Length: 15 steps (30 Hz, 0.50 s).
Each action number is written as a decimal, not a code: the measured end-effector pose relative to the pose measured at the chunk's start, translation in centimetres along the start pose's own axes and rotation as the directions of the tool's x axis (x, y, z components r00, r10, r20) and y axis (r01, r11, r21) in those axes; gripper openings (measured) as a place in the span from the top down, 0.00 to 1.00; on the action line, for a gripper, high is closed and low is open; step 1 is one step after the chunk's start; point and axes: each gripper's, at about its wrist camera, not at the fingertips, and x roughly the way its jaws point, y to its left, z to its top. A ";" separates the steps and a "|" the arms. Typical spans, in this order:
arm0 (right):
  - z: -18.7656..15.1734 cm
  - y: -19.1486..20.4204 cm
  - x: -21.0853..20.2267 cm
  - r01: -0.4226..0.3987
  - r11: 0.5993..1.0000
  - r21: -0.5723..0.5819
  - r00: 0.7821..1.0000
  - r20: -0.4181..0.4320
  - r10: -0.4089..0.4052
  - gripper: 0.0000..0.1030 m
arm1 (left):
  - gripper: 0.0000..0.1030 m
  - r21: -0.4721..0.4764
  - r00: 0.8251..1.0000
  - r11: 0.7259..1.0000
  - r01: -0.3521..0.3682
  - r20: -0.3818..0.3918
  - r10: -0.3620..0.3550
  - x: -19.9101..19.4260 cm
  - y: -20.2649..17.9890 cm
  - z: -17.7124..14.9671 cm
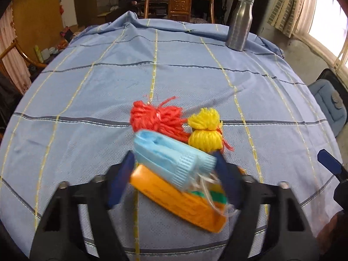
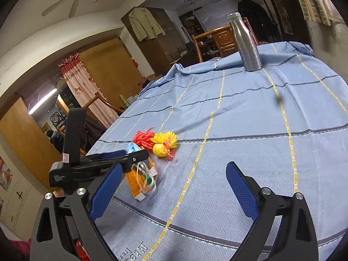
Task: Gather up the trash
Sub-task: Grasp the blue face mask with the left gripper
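Left gripper (image 1: 176, 163) clamps blue face mask (image 1: 165, 152) above orange box (image 1: 184, 198) near table's (image 1: 87, 87) near edge; right gripper (image 2: 171, 189) gapes wide, holding nothing.

We see daylight pouring from the window (image 1: 328, 19) at the right edge, blown out to white, leaving the tablecloth (image 1: 108, 82) evenly lit with soft shadows. A lit tube lamp (image 2: 42, 101) glows in the dim back room. Both fisheye views bend the table into a dome and darken at the corners. The blue mask (image 1: 171, 156) and orange packet (image 1: 182, 200) are smeared by motion blur.
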 end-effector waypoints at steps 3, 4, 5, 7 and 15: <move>0.0 0.1 -0.1 0.008 1.000 -0.006 1.000 0.012 -0.008 0.08 | 0.65 -0.016 0.999 0.999 0.039 0.020 -0.039 -1.0 1.2 -0.1; 0.0 0.1 -0.1 0.005 1.000 -0.004 1.000 0.010 -0.005 0.08 | 0.67 -0.029 0.998 0.998 0.061 0.024 -0.060 -1.4 1.8 -0.1; 0.0 0.1 -0.1 0.004 1.000 -0.003 1.000 0.008 -0.004 0.08 | 0.67 -0.047 0.997 0.996 0.079 0.032 -0.077 -2.0 2.3 -0.1; 0.0 0.1 -0.1 0.006 1.000 -0.003 1.000 0.008 -0.006 0.09 | 0.67 -0.076 0.996 0.995 0.064 0.064 -0.059 -3.5 3.8 -0.4; -0.2 0.3 0.0 0.014 1.000 -0.012 1.000 0.001 -0.014 0.09 | 0.67 -0.165 0.994 0.985 -0.041 0.098 0.057 -7.8 9.0 -3.1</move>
